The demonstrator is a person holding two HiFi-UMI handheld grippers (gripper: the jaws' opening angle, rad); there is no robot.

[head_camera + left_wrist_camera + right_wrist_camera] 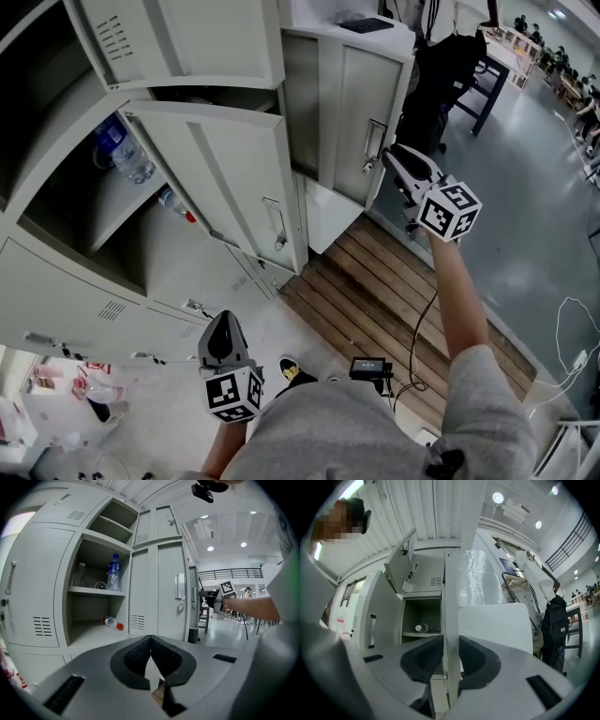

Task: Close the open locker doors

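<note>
Grey polished floor (534, 216) fills 3 o'clock; wooden slat platform (375, 281) at centre. Black desk (494, 94) stands at 1 o'clock. In left gripper view: white ceiling (225, 527), round lights (243, 544), dark railing (234, 573) at 3 o'clock.

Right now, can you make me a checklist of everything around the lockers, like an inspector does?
Surface: grey floor, wooden slats by the lockers.
Job's things: three locker doors open: top door, middle door, far door.
Clutter: upright bottle on the shelf; red-capped bottle lying below.
Grippers: right gripper clamped on far door's edge; left gripper shut, empty.
Cables: white cable and black cable on the floor.
Surroundings: black backpack, people at tables beyond.
</note>
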